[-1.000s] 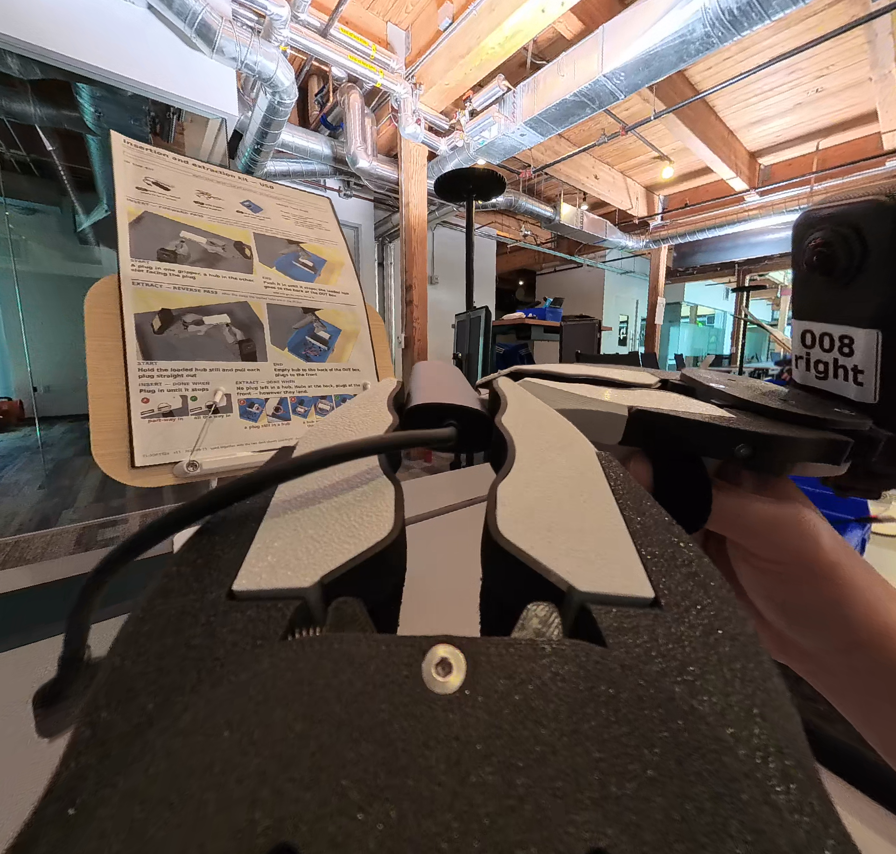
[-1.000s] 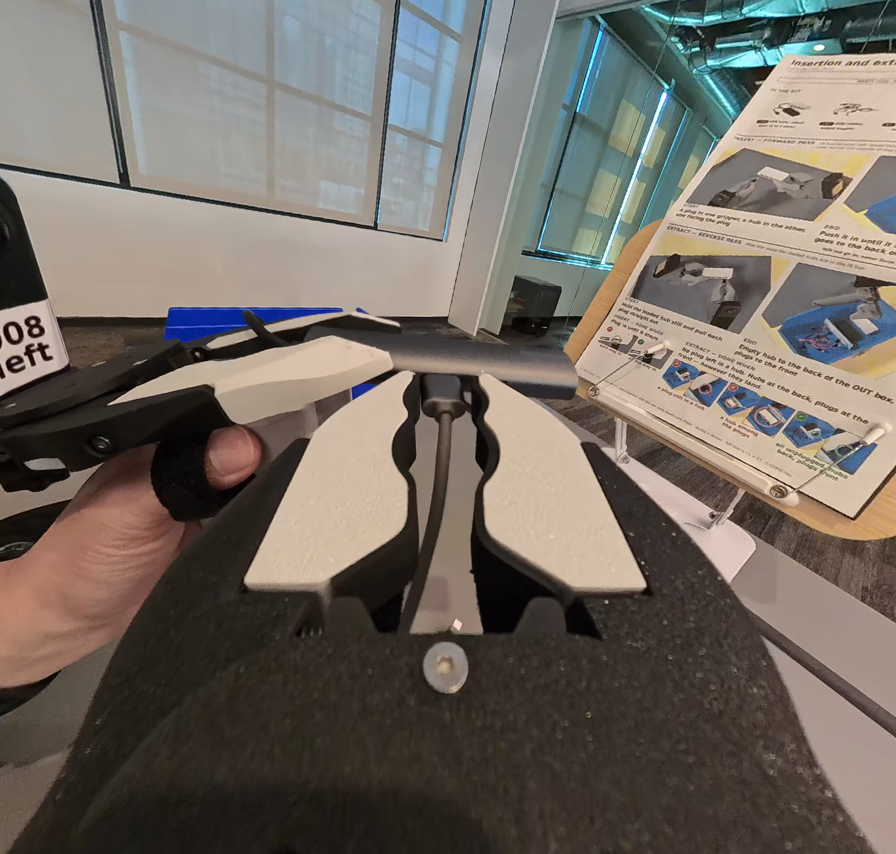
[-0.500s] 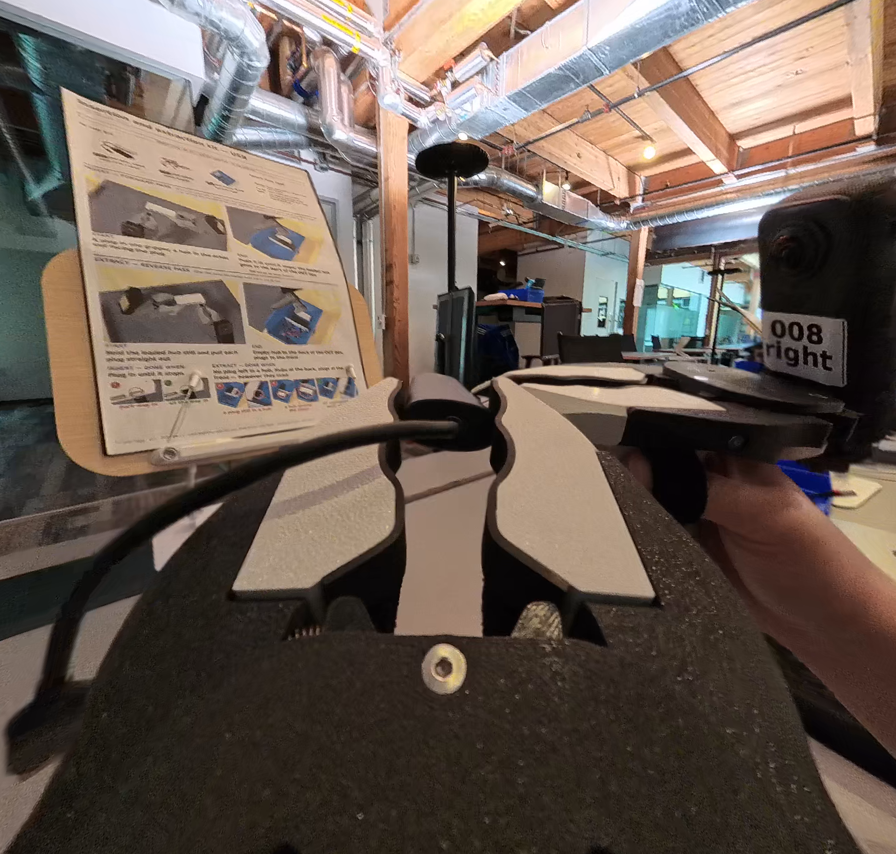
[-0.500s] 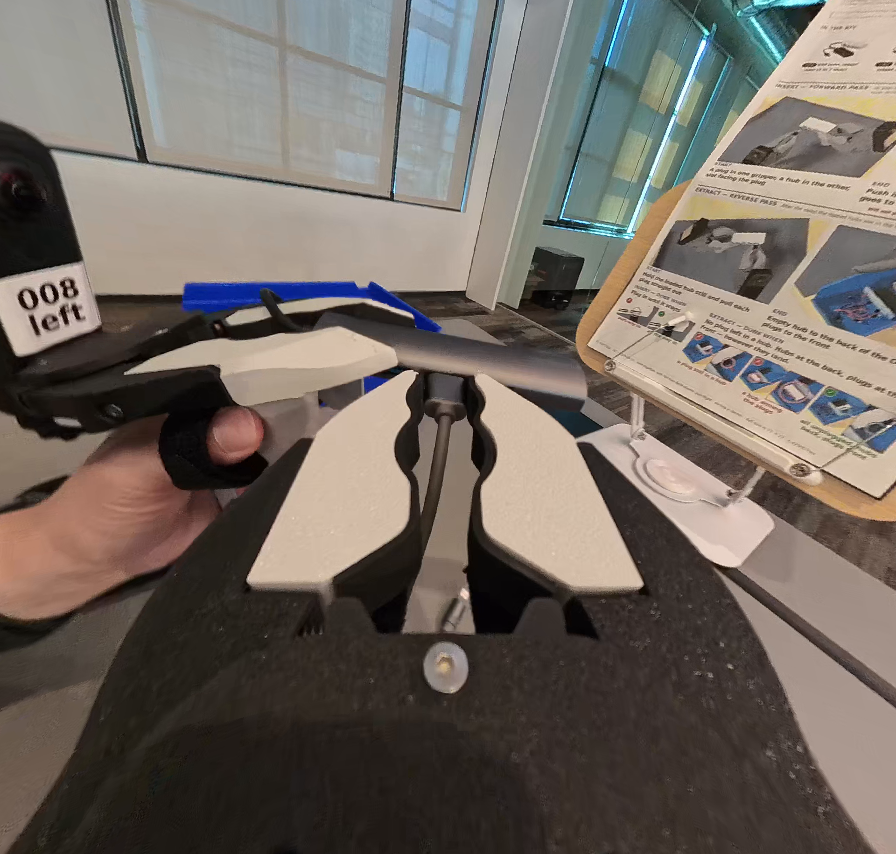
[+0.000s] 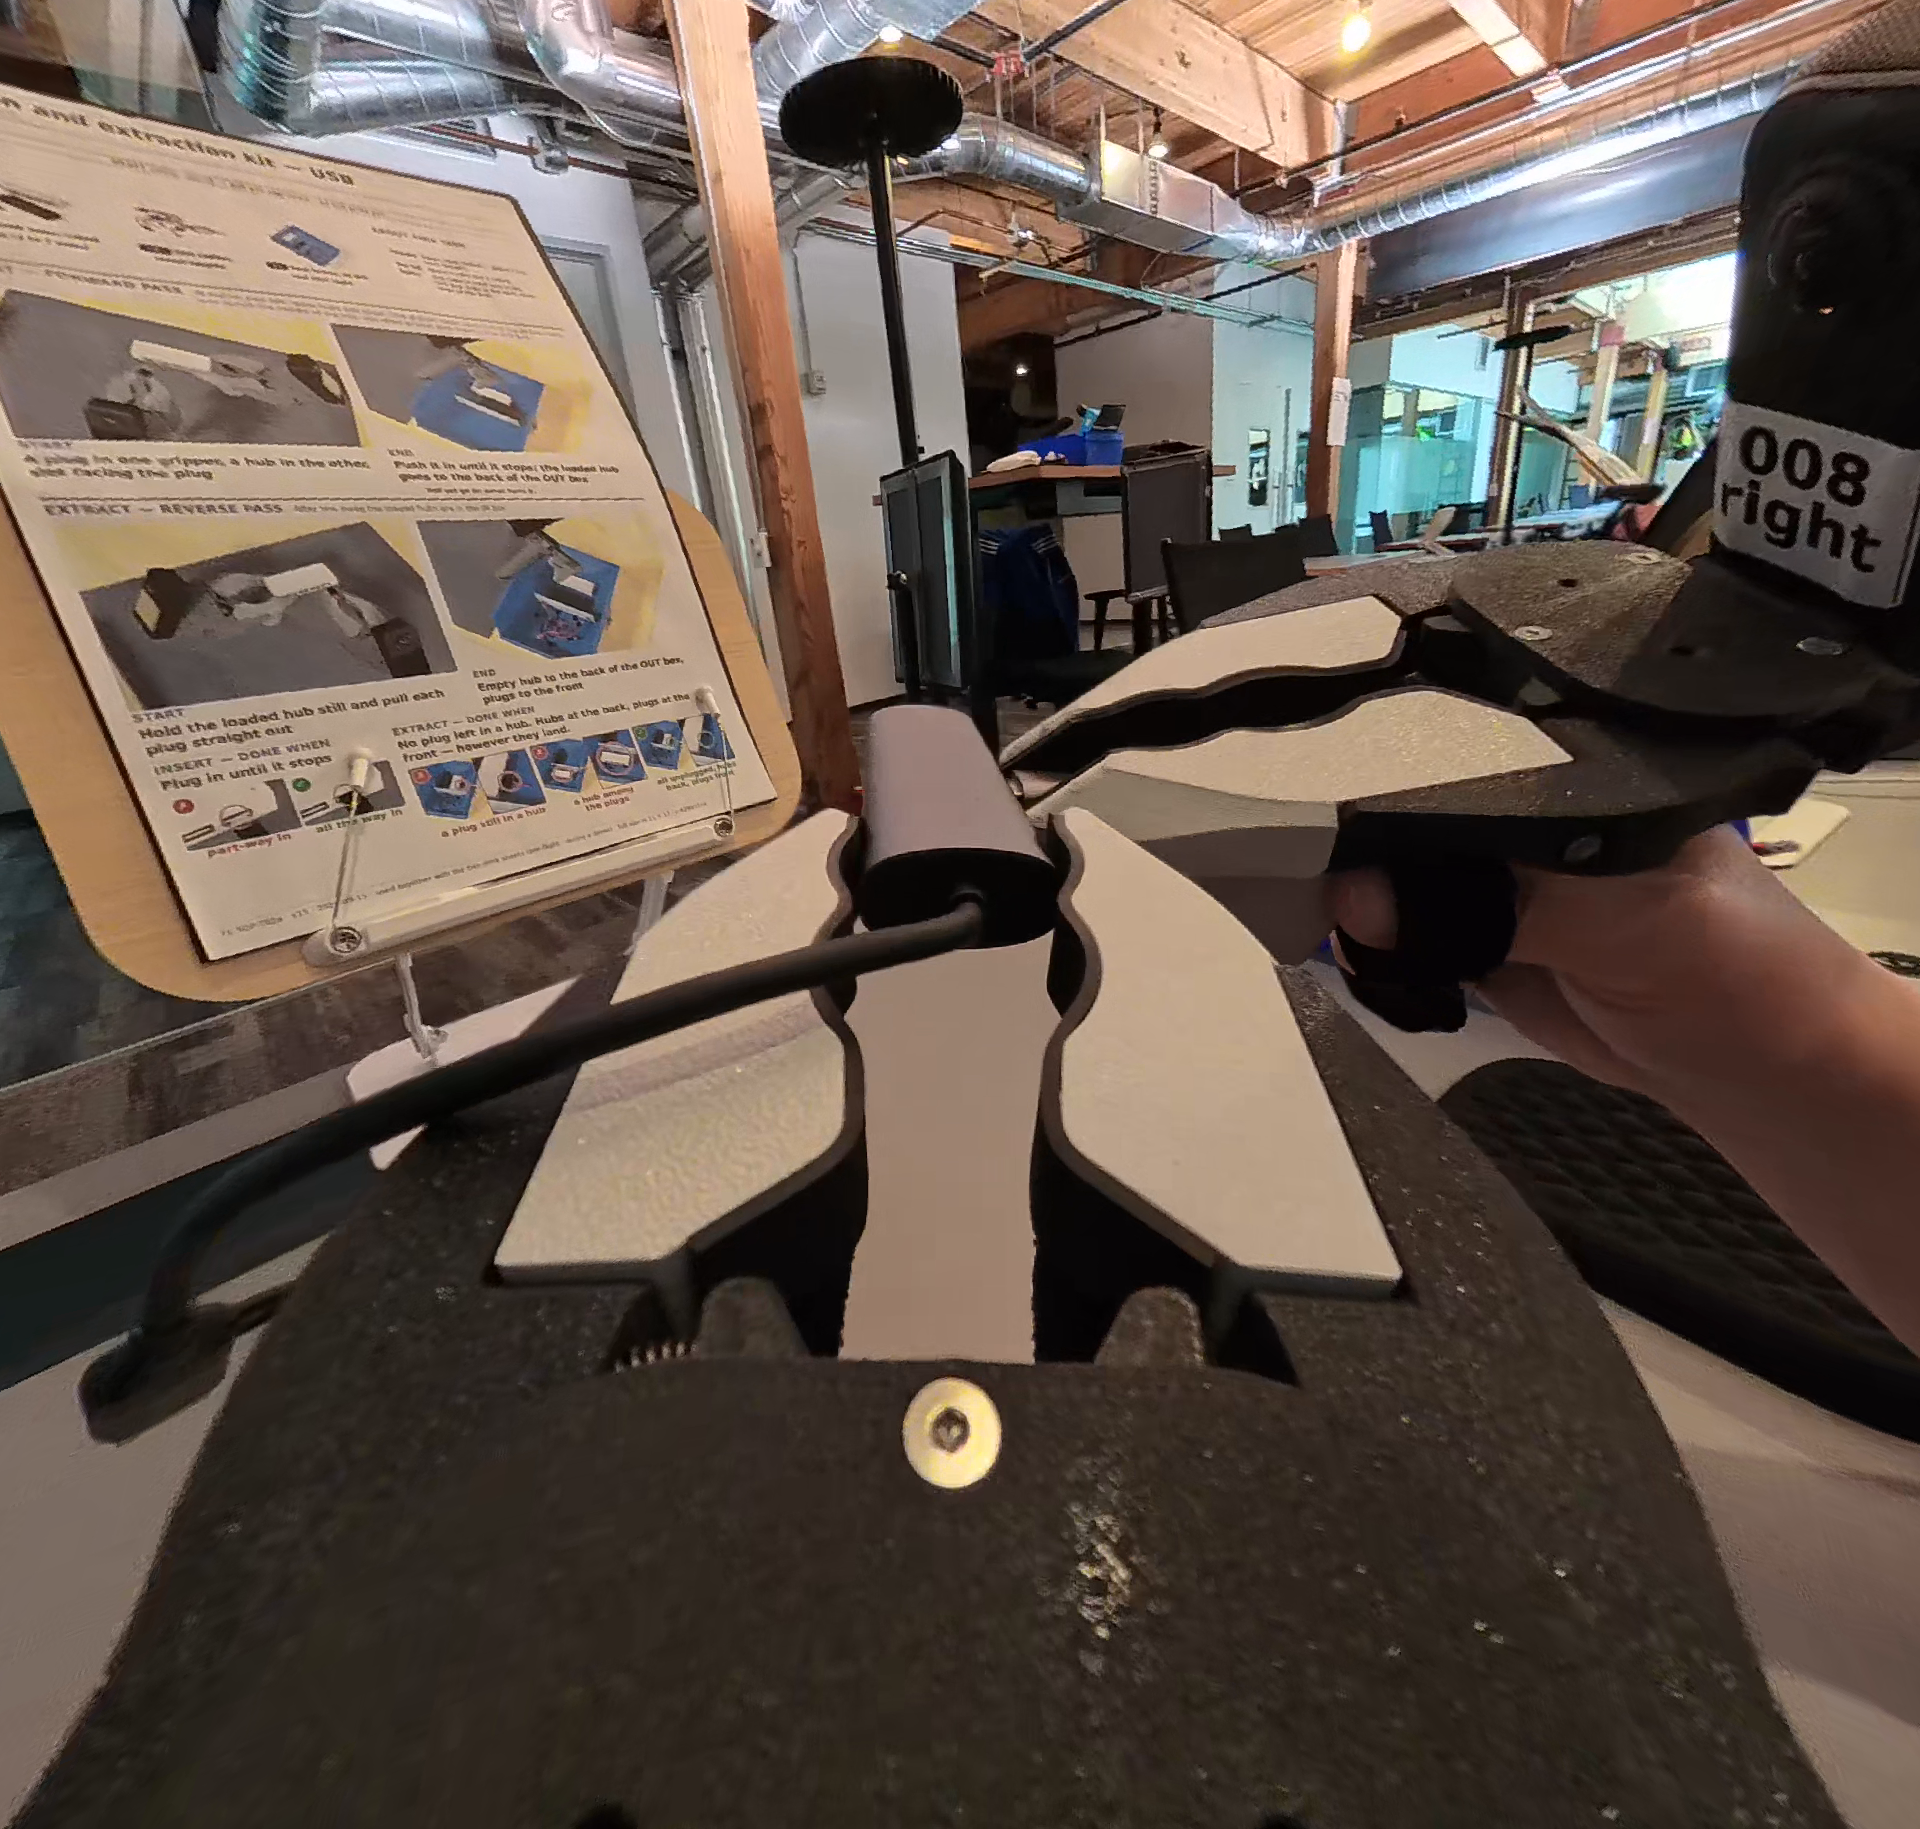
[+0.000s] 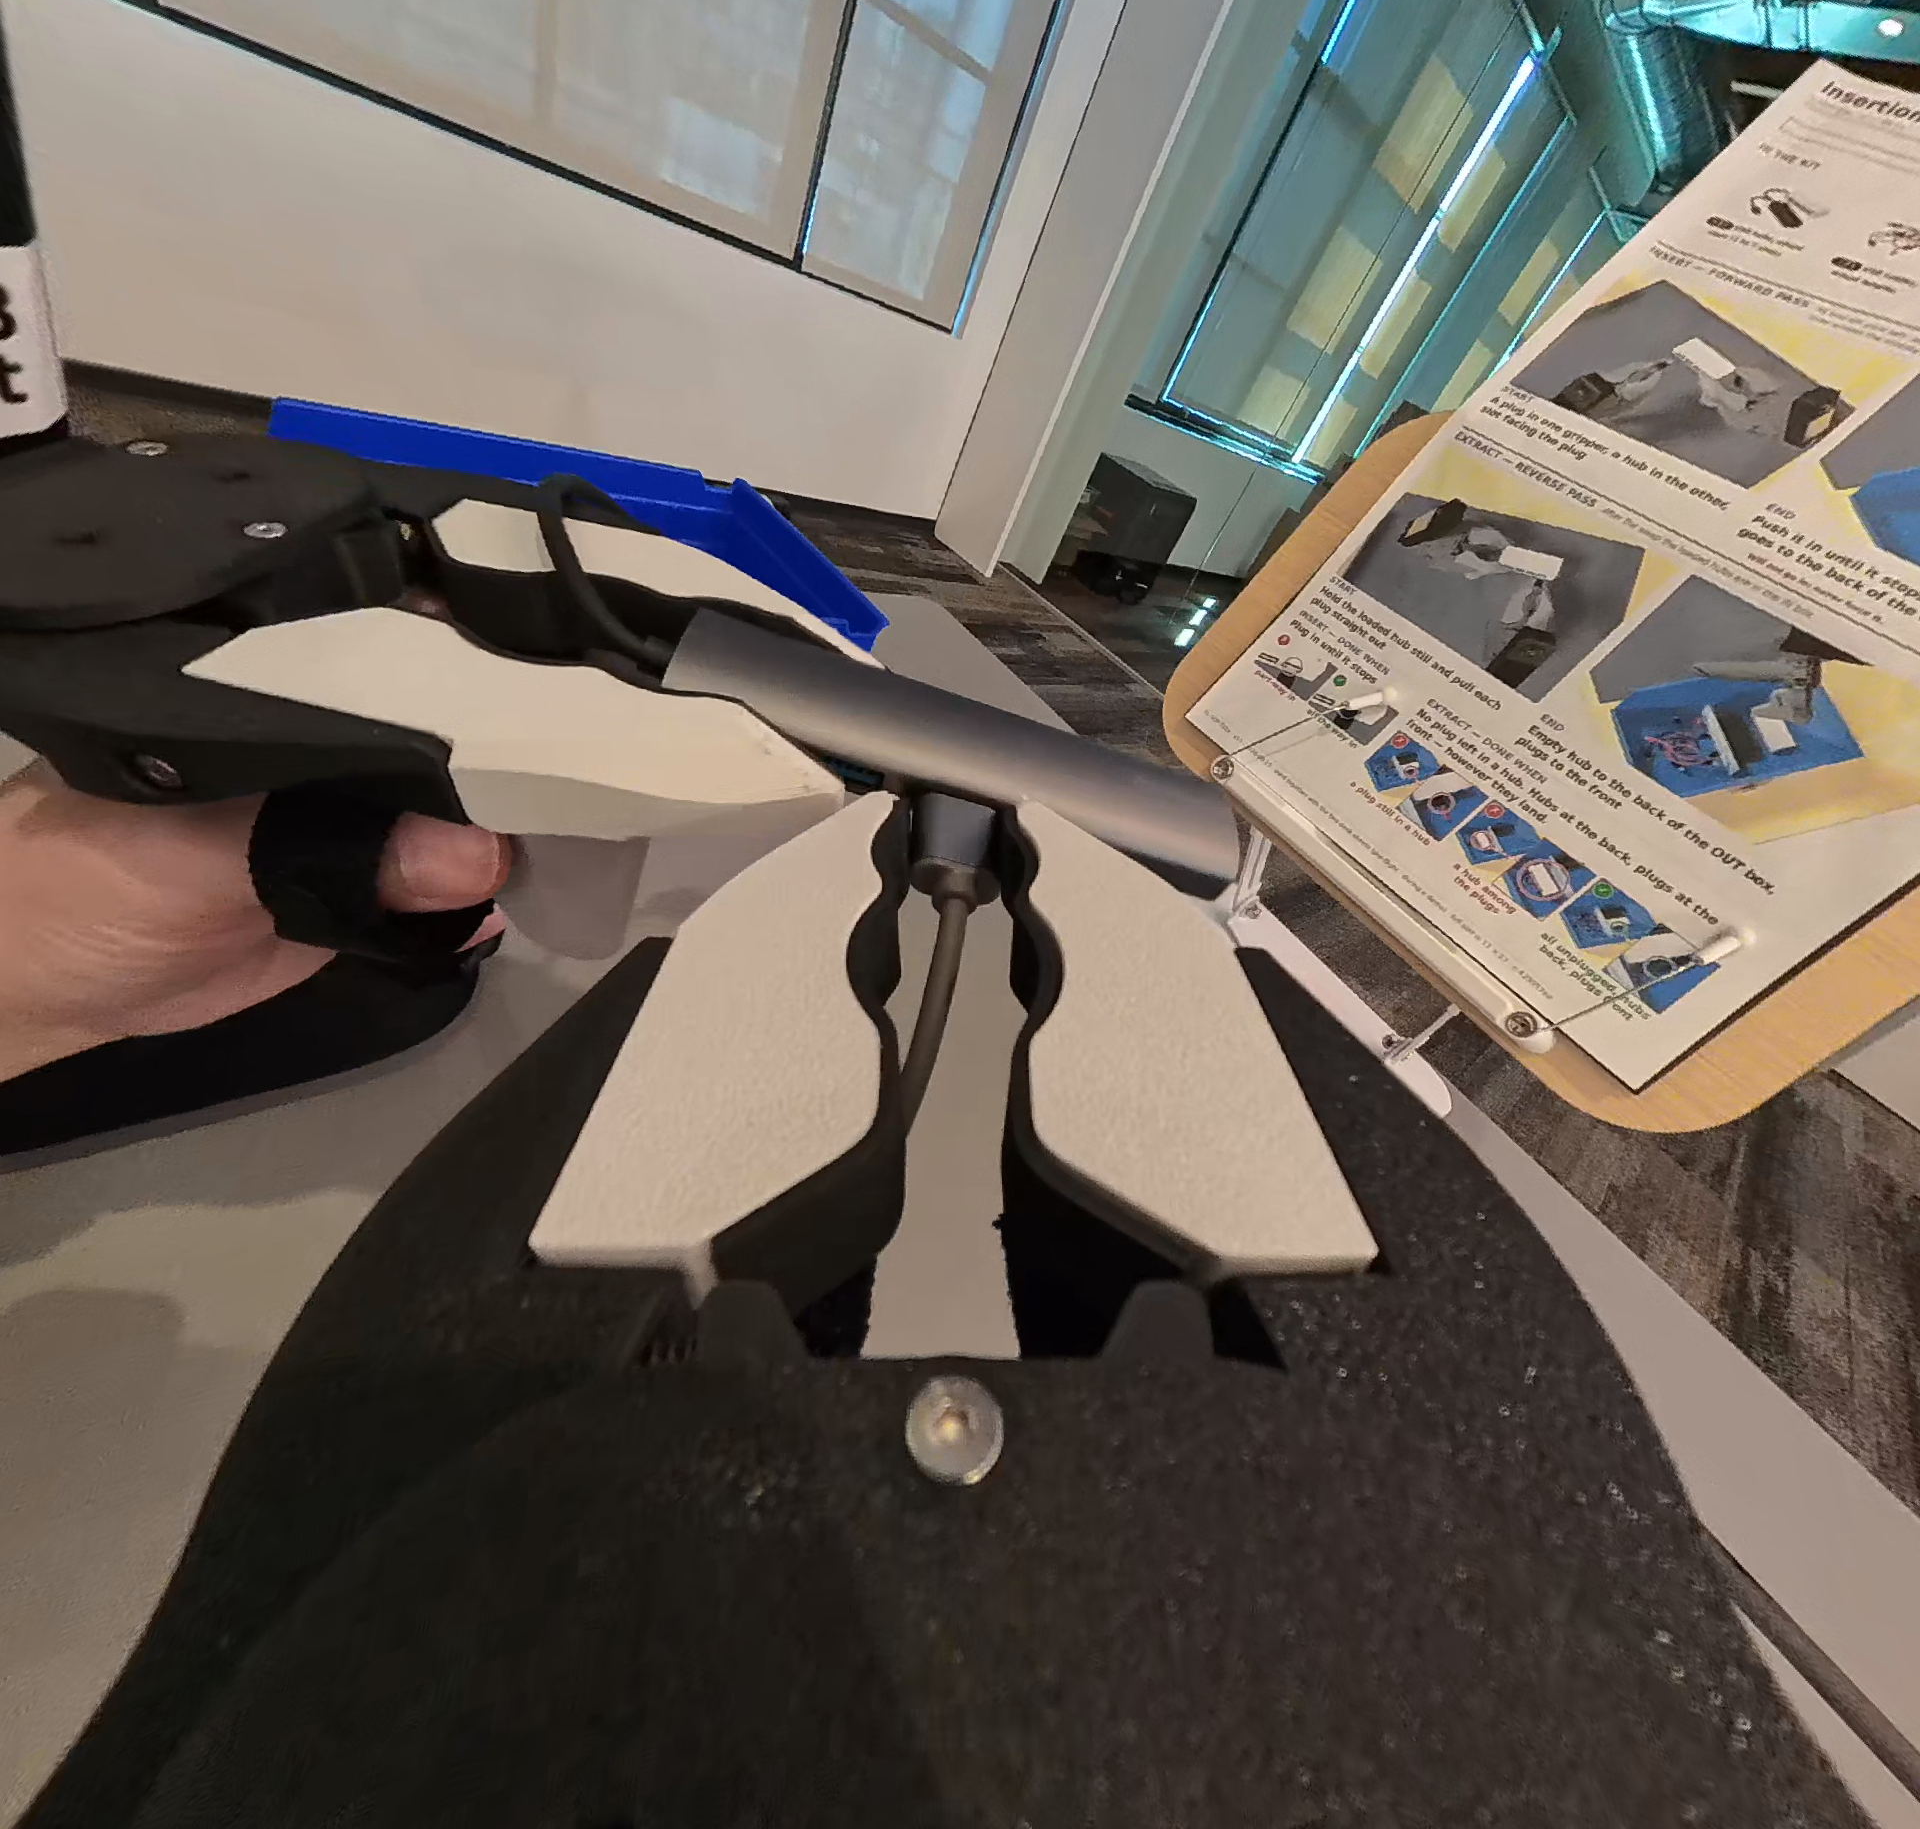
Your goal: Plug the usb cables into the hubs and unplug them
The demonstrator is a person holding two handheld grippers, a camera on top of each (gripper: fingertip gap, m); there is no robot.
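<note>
Left wrist view: the left gripper (image 5: 954, 834), at frame centre, has its two pale fingers closed on the near end of a dark grey hub (image 5: 940, 823), whose black lead (image 5: 582, 1041) curves away toward the lower left of the frame. From the right edge the right gripper (image 5: 1023, 756), held in a person's hand (image 5: 1621, 958), reaches in so that its fingertips meet the hub's side. An instruction sheet on a wooden board (image 5: 343, 553) stands at the upper left. Right wrist view: the right gripper (image 6: 954, 823) is clamped on a grey usb plug (image 6: 951, 834), which is seated in the side of the hub (image 6: 935, 730); the hub crosses the middle of the frame on a slant. Its cable (image 6: 930, 990) trails back between the fingers. At the left edge, the left gripper (image 6: 790, 740) holds the hub's left end. A blue bin (image 6: 644, 501) lies behind it, and the same sheet (image 6: 1621, 636) fills the right side.
</note>
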